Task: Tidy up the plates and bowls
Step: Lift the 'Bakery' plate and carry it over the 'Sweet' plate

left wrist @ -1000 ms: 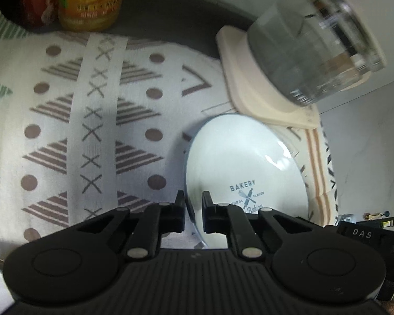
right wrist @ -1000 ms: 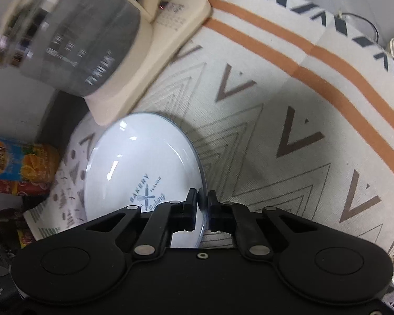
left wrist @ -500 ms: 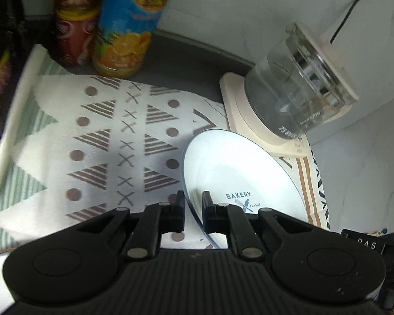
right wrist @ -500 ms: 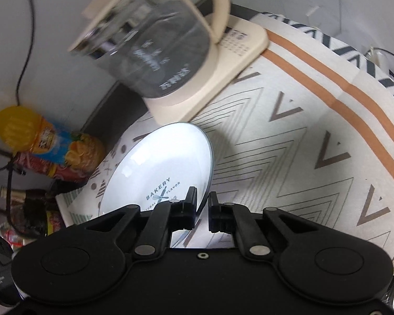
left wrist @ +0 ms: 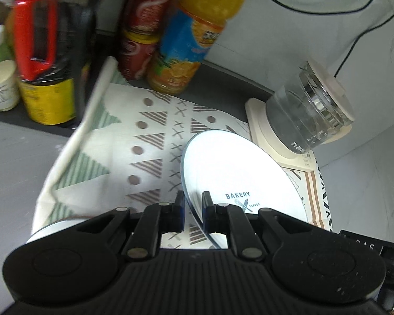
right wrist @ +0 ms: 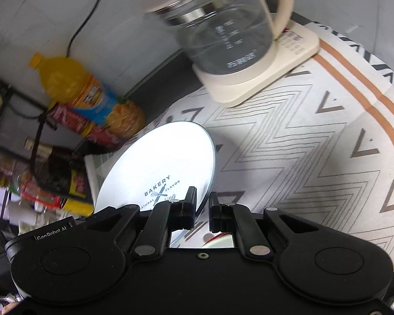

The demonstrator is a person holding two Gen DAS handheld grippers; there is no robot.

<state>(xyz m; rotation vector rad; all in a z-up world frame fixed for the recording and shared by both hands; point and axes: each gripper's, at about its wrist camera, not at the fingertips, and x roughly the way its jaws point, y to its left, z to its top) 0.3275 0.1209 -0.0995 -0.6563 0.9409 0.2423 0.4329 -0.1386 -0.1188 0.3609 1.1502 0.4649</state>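
Plate (left wrist: 233,173) hangs mid-frame above the patterned cloth (left wrist: 149,141), rim pinched by left tongs (left wrist: 193,211) and right tongs (right wrist: 202,211); a carry, seemingly, needing level transport to a stack.

1. We see a plate (left wrist: 231,173) with a smooth, glossy glazed face that throws back a bright glare, and a thin darker rim.
2. We see a cloth (left wrist: 144,152) of woven fabric, matt, with a printed pattern.
3. We see a kettle (right wrist: 223,31) with a clear glass body, a shiny metal band, and a cream plastic handle and base of soft sheen.
4. We see the left gripper (left wrist: 193,211) and the right gripper (right wrist: 202,211) in black matt plastic, with ribbed bodies and small bright metal pins.
5. We see an orange drink bottle (left wrist: 194,39) of clear plastic with a glossy printed label.
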